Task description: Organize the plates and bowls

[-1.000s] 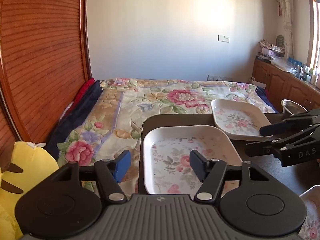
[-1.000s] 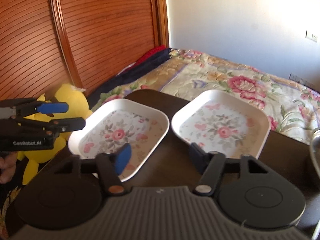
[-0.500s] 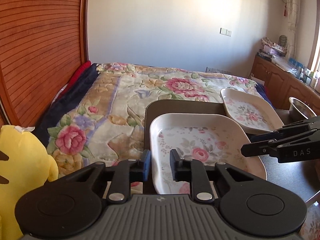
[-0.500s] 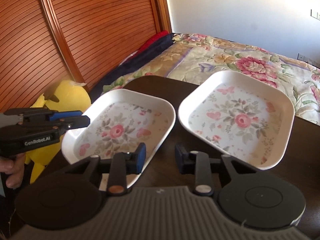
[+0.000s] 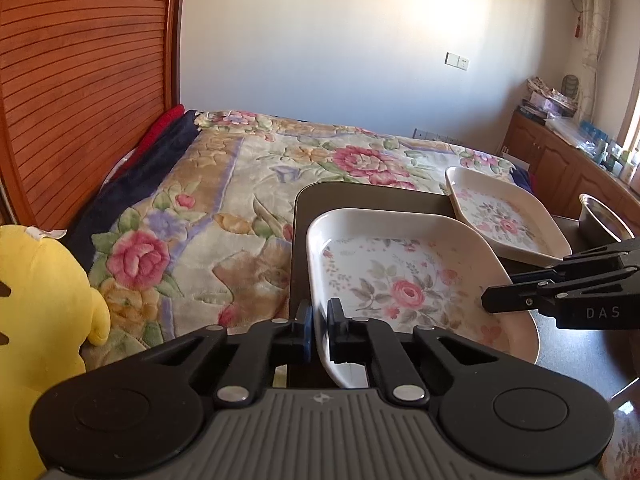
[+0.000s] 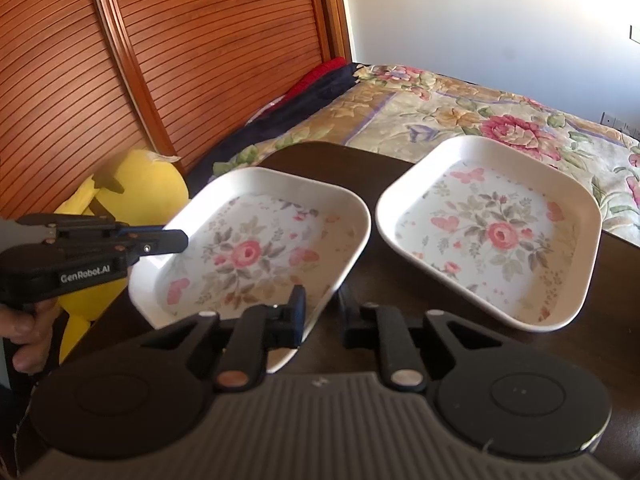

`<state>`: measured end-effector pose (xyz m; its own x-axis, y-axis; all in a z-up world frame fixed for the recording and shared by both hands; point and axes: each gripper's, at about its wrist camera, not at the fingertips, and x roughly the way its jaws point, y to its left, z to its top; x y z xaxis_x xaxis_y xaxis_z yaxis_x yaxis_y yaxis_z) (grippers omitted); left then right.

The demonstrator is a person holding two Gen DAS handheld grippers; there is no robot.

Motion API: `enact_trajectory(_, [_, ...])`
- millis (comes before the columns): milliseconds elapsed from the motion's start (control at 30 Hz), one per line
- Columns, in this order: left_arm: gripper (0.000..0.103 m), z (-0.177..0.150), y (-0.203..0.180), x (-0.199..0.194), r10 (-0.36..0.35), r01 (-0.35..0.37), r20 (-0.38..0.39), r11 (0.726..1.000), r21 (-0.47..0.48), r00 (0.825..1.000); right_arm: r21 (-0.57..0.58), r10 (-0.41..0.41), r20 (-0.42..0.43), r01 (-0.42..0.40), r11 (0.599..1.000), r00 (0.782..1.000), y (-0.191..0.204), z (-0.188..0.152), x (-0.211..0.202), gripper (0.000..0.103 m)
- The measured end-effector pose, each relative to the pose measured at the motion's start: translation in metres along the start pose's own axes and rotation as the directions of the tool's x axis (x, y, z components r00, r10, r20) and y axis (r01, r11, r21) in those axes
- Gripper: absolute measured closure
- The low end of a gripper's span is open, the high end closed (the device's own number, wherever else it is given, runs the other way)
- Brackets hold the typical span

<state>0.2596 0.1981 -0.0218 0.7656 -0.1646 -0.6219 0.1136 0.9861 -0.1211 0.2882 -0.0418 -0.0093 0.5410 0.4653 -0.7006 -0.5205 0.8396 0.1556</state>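
Two floral plates are in view on the dark table (image 6: 384, 160). The near plate (image 5: 404, 284) is clamped by its rim between the fingers of the left gripper (image 5: 318, 330), one finger inside the plate and one outside. At its opposite rim, the right gripper (image 6: 320, 312) is set astride the edge with a gap between its fingers; contact cannot be confirmed. The far plate (image 6: 492, 232) rests beyond the right fingertips, just beside the near plate but apart from it.

Progress is judged early: no stacking is shown, and both plates remain to be combined. A metal bowl (image 5: 604, 220), also unsorted, is shown only by the left wrist view, beyond the far plate. The person's hand (image 6: 24, 336) on the left gripper is shown only by the right wrist view.
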Motion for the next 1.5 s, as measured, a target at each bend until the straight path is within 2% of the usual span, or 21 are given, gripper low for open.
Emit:
enact_trajectory(267, [0.094,-0.002,-0.009,-0.016,-0.007,0.007,0.005,1.0,-0.002,1.0,0.007,-0.002,0.016,0.002,1.0,1.0,-0.002,-0.003,-0.016,0.086])
enact_trajectory(567, [0.094,-0.004,-0.039,-0.04,-0.036,0.036,0.032,0.999,0.012,0.999,-0.003,-0.018,0.048,0.018,1.0,0.999,-0.012,-0.013,-0.052,0.086])
enact_trajectory(1100, [0.094,-0.024,-0.112,-0.082,-0.098,0.093,0.064,0.993,0.074,0.993,0.035,-0.07,0.107,0.066,0.997,0.992,-0.037,-0.057,-0.124,0.086])
enact_trajectory(1500, [0.093,-0.052,-0.142,-0.104,-0.124,0.118,0.056,0.988,0.095,0.991,0.07,-0.096,0.13,0.088,0.994,0.987,-0.041,-0.096,-0.155,0.086])
